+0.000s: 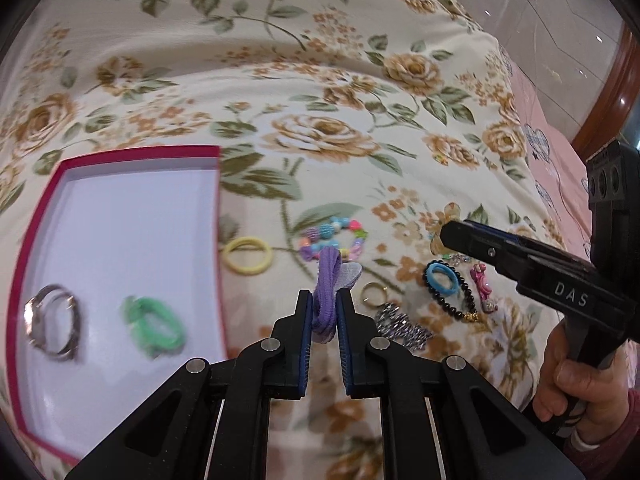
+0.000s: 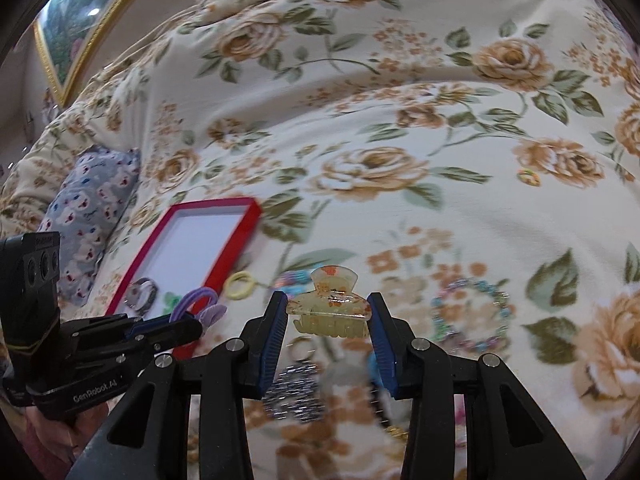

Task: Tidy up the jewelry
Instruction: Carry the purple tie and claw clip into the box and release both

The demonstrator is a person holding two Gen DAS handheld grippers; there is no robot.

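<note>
Left gripper is clenching the purple hair tie, just right of the red tray; soft, light, bunching, so mid-band pinch works. Right gripper is pinching the yellow claw clip above the quilt; rigid, slick, brittle, so squeeze gently.

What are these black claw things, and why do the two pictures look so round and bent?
No robot here: a person holds a two-finger gripper in each hand, each carrying a wide-angle camera. One picture looks along the left gripper, shut on a purple hair tie. The other looks along the right gripper, which holds a yellow hair claw. On the floral bedspread lie bracelets and rings. The red box already holds a green hair tie and a silver bangle.
</note>
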